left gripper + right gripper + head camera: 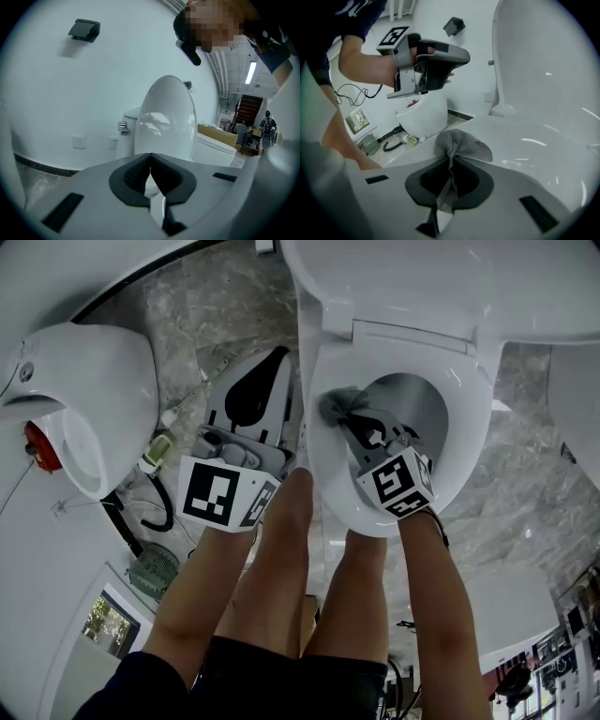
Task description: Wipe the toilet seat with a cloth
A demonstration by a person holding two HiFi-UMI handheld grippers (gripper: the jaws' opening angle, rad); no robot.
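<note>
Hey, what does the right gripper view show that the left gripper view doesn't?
Only the right gripper view: the grey cloth pinched in the right gripper, lying on the toilet seat. Only the left gripper view: the left gripper shut on nothing, a wall switch and a flush handle. Both: the raised lid and a dark wall box.

There are two grippers, the left gripper (150, 160) and the right gripper (451, 163). There are two marker cubes, the left cube (225, 491) and the right cube (398, 482). There is one cloth (461, 143). The head view shows one toilet (469, 427) and one other white bowl (103, 399). The left gripper view shows two wall plates, the first plate (78, 140) and the second plate (114, 142), plus one black box (84, 29).
</note>
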